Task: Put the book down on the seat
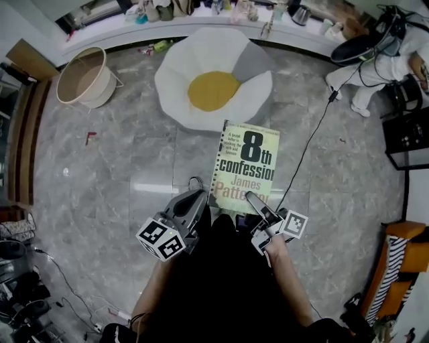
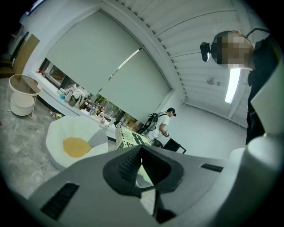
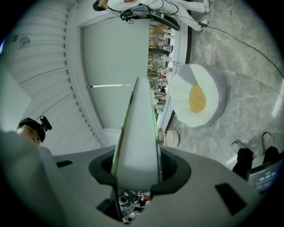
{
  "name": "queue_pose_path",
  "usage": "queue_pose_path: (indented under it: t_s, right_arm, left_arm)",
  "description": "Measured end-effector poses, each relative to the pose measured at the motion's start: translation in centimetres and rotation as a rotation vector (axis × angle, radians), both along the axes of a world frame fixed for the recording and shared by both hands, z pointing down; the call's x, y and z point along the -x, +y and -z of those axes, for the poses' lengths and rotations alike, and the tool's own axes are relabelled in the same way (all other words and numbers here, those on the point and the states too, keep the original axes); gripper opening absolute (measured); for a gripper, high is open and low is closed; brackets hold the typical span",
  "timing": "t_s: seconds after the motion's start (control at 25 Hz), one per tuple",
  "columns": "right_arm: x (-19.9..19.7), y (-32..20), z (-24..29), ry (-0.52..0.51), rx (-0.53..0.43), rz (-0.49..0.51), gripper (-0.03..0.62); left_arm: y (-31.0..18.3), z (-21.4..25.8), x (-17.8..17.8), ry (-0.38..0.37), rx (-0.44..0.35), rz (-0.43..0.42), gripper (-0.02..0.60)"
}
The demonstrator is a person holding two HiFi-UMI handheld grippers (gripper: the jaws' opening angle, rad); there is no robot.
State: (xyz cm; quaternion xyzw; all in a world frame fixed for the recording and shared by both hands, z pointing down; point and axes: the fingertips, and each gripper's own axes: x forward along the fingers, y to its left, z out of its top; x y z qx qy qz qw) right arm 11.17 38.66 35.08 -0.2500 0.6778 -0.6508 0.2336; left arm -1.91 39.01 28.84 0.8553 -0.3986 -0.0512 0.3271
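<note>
A paperback book (image 1: pixel 244 164) with a pale green cover hangs flat above the grey floor, just short of the seat (image 1: pixel 213 77), a white fried-egg cushion with a yellow centre. My right gripper (image 1: pixel 251 199) is shut on the book's near edge. In the right gripper view the book (image 3: pixel 137 128) runs out from between the jaws of the right gripper (image 3: pixel 136 175), with the seat (image 3: pixel 197 99) beyond. My left gripper (image 1: pixel 201 199) is at the book's near left corner. In the left gripper view the book (image 2: pixel 128 138) reaches into the narrow gap of the left gripper (image 2: pixel 144 170), and the seat (image 2: pixel 73 142) lies ahead.
A beige round basket table (image 1: pixel 84 75) stands left of the seat. A cluttered sill (image 1: pixel 201 13) runs along the back. A person in white (image 1: pixel 375 67) is at the far right, and a black cable (image 1: pixel 315 134) crosses the floor. An orange striped piece (image 1: pixel 399 261) is at the right edge.
</note>
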Motion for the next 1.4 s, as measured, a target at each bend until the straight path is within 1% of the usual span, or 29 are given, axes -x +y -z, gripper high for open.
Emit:
queue_pose_path:
  t_s: [0.2, 0.32, 0.48, 0.6, 0.72, 0.8, 0.96, 1.04, 1.2, 1.4]
  right_arm:
    - [2.1, -2.1, 0.2, 0.008, -0.012, -0.012, 0.176]
    - [3.3, -3.8, 0.4, 0.007, -0.022, -0.032, 0.176]
    - [4.3, -4.8, 1.1, 0.011, -0.037, -0.055, 0.176]
    - [6.3, -7.4, 1.8, 0.026, -0.042, -0.068, 0.176]
    - [8.3, -10.0, 1.8, 0.04, -0.037, -0.084, 0.176]
    - [9.1, -10.7, 1.9, 0.045, -0.038, -0.093, 0.176]
    - [10.3, -11.5, 2.0, 0.061, -0.03, -0.116, 0.176]
    - [10.6, -11.7, 1.9, 0.062, -0.02, -0.128, 0.176]
    - [10.6, -11.9, 1.7, 0.073, 0.001, -0.135, 0.176]
    - [10.9, -13.2, 1.7, 0.068, -0.003, -0.132, 0.176]
  left_arm:
    - [-1.9, -0.8, 1.9, 0.007, 0.002, -0.038, 0.012]
    - [-3.7, -0.8, 3.2, 0.008, -0.012, -0.059, 0.012]
    - [-5.0, -0.2, 4.1, 0.006, -0.041, -0.093, 0.012]
    - [-8.0, 0.2, 6.3, -0.001, -0.054, -0.115, 0.012]
    - [-11.0, -0.1, 8.8, 0.002, -0.051, -0.129, 0.012]
    - [-12.1, -0.1, 9.7, -0.006, -0.055, -0.144, 0.012]
    - [-13.6, -0.1, 11.3, -0.057, -0.084, -0.18, 0.012]
    - [-14.3, -0.2, 11.9, -0.068, -0.092, -0.185, 0.012]
    - [-15.1, -0.3, 12.8, -0.067, -0.083, -0.179, 0.012]
    - [-15.6, -0.4, 13.5, -0.075, -0.077, -0.169, 0.012]
